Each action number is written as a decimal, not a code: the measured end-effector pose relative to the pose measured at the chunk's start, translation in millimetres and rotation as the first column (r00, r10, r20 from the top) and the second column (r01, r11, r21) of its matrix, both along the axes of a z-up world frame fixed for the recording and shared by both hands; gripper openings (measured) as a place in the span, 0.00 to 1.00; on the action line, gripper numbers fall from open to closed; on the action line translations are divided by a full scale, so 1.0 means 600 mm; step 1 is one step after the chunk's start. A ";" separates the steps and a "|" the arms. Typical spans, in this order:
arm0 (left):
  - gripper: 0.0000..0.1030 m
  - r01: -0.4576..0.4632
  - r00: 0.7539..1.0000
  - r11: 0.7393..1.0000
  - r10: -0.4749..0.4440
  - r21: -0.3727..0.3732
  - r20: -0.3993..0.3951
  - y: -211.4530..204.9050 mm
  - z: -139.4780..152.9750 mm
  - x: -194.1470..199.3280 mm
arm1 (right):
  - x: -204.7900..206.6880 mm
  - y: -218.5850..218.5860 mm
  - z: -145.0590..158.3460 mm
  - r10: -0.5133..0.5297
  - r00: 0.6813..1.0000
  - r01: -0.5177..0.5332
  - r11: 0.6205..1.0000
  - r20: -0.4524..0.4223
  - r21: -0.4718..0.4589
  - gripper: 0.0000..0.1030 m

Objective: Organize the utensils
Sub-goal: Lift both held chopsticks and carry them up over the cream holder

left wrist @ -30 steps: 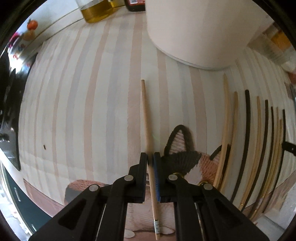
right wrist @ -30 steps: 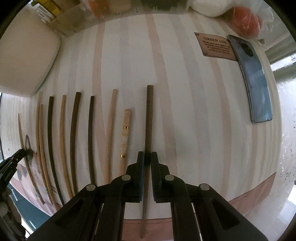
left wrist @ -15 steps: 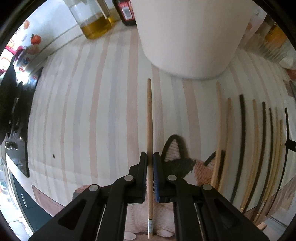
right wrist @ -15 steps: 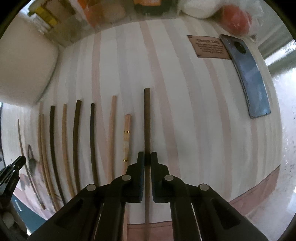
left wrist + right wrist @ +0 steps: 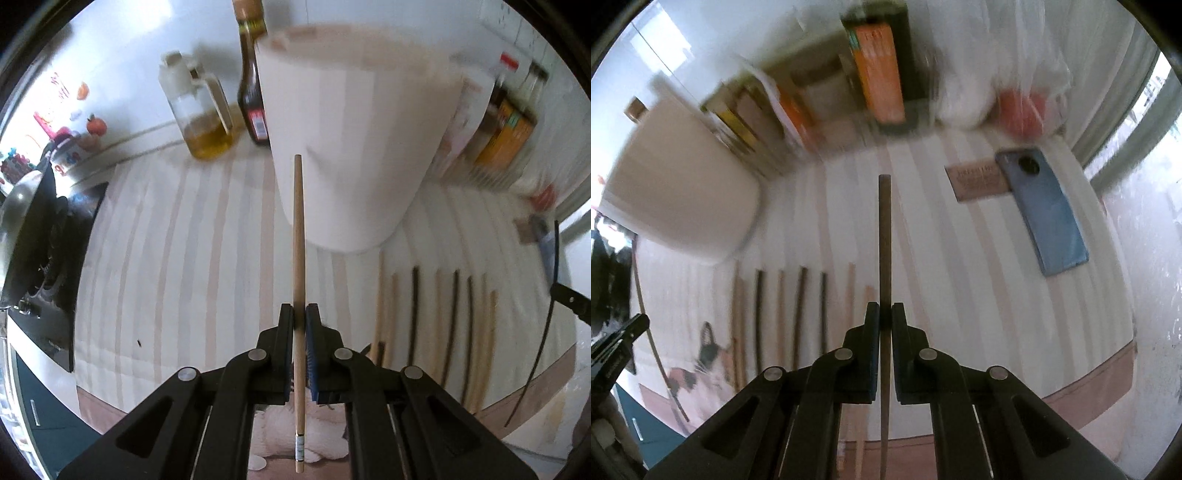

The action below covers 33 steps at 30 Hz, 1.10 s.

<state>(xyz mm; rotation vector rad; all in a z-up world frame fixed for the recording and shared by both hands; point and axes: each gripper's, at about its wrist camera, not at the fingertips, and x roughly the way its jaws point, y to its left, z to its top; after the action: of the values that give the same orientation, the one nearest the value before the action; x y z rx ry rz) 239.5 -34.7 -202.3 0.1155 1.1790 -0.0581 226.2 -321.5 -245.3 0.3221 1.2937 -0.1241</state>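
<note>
My left gripper (image 5: 299, 316) is shut on a light wooden chopstick (image 5: 298, 236), held above the striped mat with its tip pointing at the big white container (image 5: 354, 147). My right gripper (image 5: 885, 315) is shut on a dark brown chopstick (image 5: 884, 236), lifted off the mat and pointing forward. Several more chopsticks, light and dark, lie in a row on the mat (image 5: 436, 314), also seen in the right wrist view (image 5: 798, 306). The white container also shows at the left of the right wrist view (image 5: 683, 199).
An oil jar (image 5: 199, 110) and a dark sauce bottle (image 5: 251, 81) stand behind the container. A stove (image 5: 37, 258) lies at the left. A blue phone (image 5: 1045, 214) and a brown card (image 5: 979, 177) lie on the mat at right. Boxes (image 5: 879, 85) and bags line the back wall.
Both grippers have lifted their chopsticks off the mat and tilted upward, so the back wall, bottles and container top have come into view.
</note>
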 end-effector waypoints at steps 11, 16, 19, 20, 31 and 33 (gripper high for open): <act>0.04 -0.055 0.984 0.991 0.074 -0.118 0.164 0.038 0.139 -0.003 | 0.063 0.048 0.133 0.068 0.974 -0.079 0.996 0.214 0.044 0.06; 0.04 -0.077 0.961 0.984 0.116 -0.161 0.251 0.054 0.203 0.013 | 0.116 0.090 0.208 0.115 0.940 -0.138 0.989 0.321 0.051 0.06; 0.04 -0.088 0.943 0.980 0.140 -0.179 0.303 0.056 0.237 0.037 | 0.151 0.118 0.251 0.138 0.914 -0.166 0.985 0.381 0.041 0.06; 0.04 -0.093 0.935 0.979 0.149 -0.183 0.321 0.056 0.247 0.047 | 0.164 0.124 0.260 0.144 0.905 -0.172 0.984 0.400 0.037 0.06; 0.04 -0.109 0.900 0.964 0.200 -0.243 0.387 0.047 0.291 0.204 | 0.313 0.185 0.353 0.140 0.799 -0.185 0.983 0.585 0.017 0.06; 0.04 -0.111 0.900 0.958 0.210 -0.265 0.381 0.049 0.286 0.231 | 0.332 0.189 0.351 0.129 0.787 -0.177 0.984 0.604 0.020 0.06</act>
<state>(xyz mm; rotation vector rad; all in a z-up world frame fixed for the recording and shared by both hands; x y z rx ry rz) 377.9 -5.4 -30.8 -0.1780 0.7520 -0.0259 425.5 -208.4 -34.6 0.2873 0.6813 0.1626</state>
